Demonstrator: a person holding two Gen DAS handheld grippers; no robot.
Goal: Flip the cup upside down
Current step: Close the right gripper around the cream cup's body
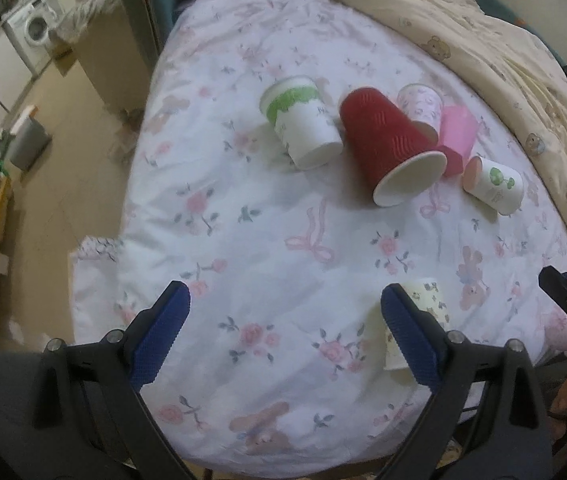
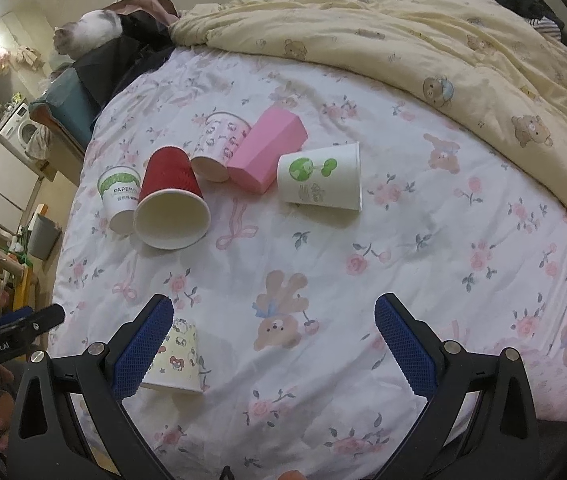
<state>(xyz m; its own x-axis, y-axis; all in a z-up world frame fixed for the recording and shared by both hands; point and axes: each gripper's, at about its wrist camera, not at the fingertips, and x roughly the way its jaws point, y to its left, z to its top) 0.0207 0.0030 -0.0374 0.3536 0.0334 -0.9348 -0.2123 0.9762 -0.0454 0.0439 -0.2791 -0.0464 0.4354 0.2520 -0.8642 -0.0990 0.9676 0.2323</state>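
Small cream paper cup with cartoon print (image 2: 175, 356) stands rim-down on the floral bed sheet (image 2: 403, 220), nearest both grippers, between them. Left gripper (image 1: 285, 334) and right gripper (image 2: 273, 350): fingers spread, empty.

Quick count: six cups on bed sheet (image 2: 423, 240).
Five paper: green-band cup (image 2: 118, 196), red cup (image 2: 167, 188), pink-print cup (image 2: 221, 144), globe-logo cup (image 2: 323, 182), cartoon cup (image 2: 177, 354).
One pink plastic cup (image 2: 267, 152).
One yellow blanket (image 2: 443, 40).
Two grippers: left gripper (image 1: 285, 336), right gripper (image 2: 273, 340).
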